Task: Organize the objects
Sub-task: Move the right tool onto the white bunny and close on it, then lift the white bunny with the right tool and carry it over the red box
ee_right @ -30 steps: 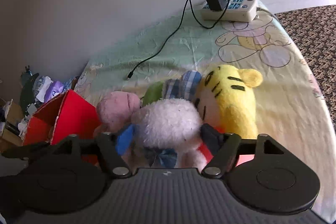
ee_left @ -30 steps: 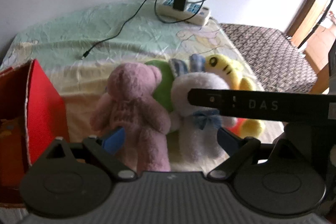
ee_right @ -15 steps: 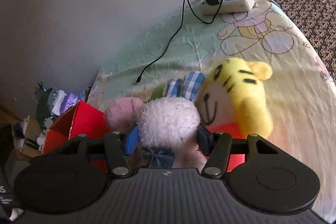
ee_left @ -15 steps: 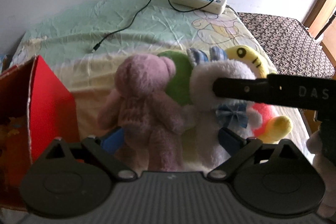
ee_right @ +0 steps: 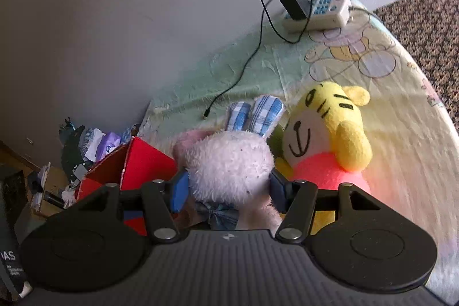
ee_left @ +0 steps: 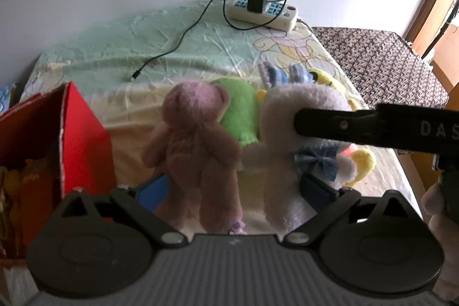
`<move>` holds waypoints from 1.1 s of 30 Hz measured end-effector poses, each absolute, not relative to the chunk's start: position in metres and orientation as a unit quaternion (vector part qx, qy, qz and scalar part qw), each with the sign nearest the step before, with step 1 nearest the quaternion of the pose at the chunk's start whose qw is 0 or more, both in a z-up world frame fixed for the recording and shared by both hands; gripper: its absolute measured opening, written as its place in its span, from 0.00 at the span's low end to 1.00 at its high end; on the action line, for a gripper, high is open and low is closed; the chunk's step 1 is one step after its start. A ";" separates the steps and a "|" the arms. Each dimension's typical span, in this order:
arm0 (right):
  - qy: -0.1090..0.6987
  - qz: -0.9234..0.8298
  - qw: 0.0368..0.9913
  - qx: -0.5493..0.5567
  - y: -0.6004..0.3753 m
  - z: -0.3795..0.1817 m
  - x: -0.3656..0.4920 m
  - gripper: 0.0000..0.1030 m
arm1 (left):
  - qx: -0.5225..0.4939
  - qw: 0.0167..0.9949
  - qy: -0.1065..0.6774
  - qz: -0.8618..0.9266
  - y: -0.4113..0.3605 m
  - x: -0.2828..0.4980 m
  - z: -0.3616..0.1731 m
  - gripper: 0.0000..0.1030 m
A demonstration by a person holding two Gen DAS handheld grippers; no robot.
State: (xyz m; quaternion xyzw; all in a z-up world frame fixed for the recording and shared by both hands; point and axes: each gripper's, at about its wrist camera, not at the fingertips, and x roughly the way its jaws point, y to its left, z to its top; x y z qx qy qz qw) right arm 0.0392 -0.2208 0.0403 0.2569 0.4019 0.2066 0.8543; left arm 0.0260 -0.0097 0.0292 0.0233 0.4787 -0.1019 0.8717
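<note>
the right gripper (ee_right: pixel 229 188) clamps the white plush rabbit (ee_right: pixel 229 165) by its head, ears pointing far, body seemingly upright between pink teddy bear (ee_left: pixel 195 139) and yellow tiger (ee_right: pixel 327 134); the left gripper (ee_left: pixel 229 188) is opening, clamping nothing.

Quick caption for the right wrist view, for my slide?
Right gripper clamps the white plush rabbit by its head, beside the yellow tiger toy and red box.
</note>
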 end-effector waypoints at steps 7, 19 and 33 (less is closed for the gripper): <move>0.351 0.180 0.887 0.242 -0.217 0.064 0.016 0.58 | 0.030 0.880 0.466 -0.087 0.000 0.011 0.040 0.97; 0.294 0.245 0.895 0.231 -0.165 0.120 0.003 0.58 | 0.003 0.910 0.402 -0.098 0.056 -0.019 0.095 0.93; 0.365 0.333 0.841 0.221 0.022 0.108 0.045 0.59 | -0.031 0.914 0.404 0.020 0.234 -0.041 0.087 0.92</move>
